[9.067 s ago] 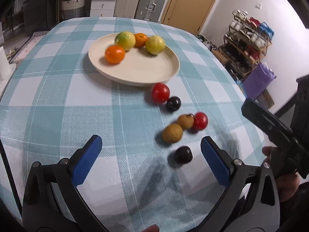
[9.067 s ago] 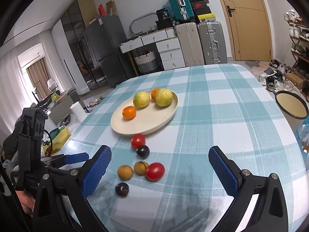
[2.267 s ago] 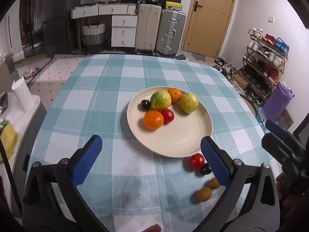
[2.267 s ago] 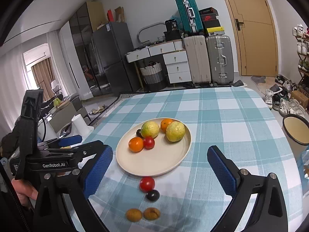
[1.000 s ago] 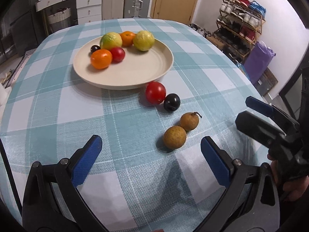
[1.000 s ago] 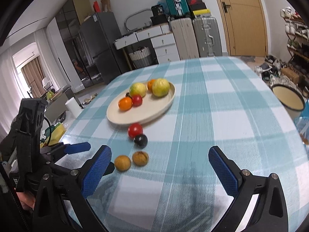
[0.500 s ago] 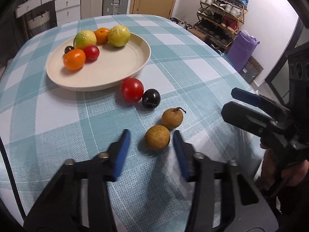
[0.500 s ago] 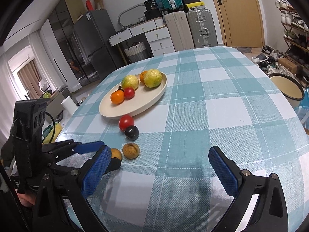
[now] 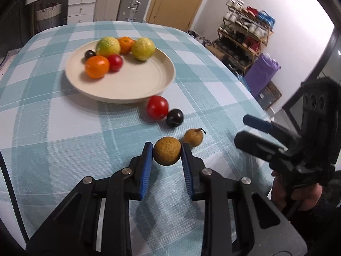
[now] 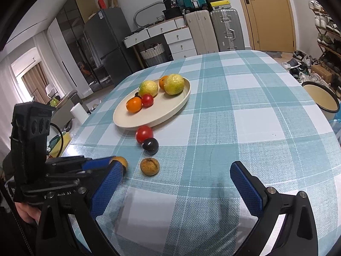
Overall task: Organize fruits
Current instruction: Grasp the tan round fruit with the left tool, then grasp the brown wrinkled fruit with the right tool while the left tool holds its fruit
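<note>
My left gripper [image 9: 166, 147] has its jaws closing, and its blue pads press both sides of a round brown fruit [image 9: 166, 154] low over the checked cloth. That fruit [image 10: 122, 161] also peeks past the left gripper [image 10: 110, 162] in the right wrist view. Just beyond lie a stemmed brown fruit [image 9: 193, 137], a dark plum [image 9: 174, 117] and a red tomato [image 9: 157, 107]. The cream plate [image 9: 136, 85] further back holds several citrus fruits, a tomato and a plum. My right gripper [image 10: 175, 170] hangs open over bare cloth, right of the loose fruit.
The table's right edge [image 9: 253, 98] drops to a purple bag [image 9: 261, 72] and a shoe rack [image 9: 245, 36]. A cream basin [image 10: 321, 100] sits beyond the far right edge. A paper roll [image 10: 77, 111] stands off the left side.
The left gripper's jaws went from wide open to closed on the round brown fruit, after moving in over it. The right gripper stayed open and nearly still.
</note>
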`<state>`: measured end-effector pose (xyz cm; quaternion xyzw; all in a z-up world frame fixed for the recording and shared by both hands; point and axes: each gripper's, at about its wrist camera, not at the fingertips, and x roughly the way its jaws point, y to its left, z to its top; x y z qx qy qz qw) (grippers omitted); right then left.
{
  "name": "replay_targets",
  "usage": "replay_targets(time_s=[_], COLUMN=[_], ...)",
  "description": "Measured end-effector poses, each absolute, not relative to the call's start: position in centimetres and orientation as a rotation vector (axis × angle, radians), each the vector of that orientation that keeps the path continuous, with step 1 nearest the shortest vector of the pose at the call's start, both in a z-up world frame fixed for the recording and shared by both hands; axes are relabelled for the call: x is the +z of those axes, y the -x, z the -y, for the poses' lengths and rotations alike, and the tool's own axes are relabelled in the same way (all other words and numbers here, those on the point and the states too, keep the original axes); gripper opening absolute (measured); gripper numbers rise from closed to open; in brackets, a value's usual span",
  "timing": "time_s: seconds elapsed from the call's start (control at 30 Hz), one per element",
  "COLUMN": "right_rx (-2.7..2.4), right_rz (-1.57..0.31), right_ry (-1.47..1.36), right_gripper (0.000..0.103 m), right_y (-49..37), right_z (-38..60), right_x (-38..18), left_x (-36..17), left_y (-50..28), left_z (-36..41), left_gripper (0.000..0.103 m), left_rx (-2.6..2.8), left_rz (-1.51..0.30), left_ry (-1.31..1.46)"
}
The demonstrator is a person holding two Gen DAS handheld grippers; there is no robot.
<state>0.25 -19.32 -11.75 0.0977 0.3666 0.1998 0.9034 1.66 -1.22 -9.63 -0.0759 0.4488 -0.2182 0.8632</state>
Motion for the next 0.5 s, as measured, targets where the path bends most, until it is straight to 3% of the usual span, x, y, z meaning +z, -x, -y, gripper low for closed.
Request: replay_targets(time_s=[0.5], right_rx=[0.482], right_rz=[-0.816], right_ry=[-0.146], right_gripper=[0.102], right_y=[-1.6], right_z=[15.8], right_x=[-12.8], left_x=[-8.6], left_y=[-0.8], left_z=[-3.9], left_gripper=[0.024], left_rx=[-0.382], left_rz=[-0.899], left_ry=[0.235])
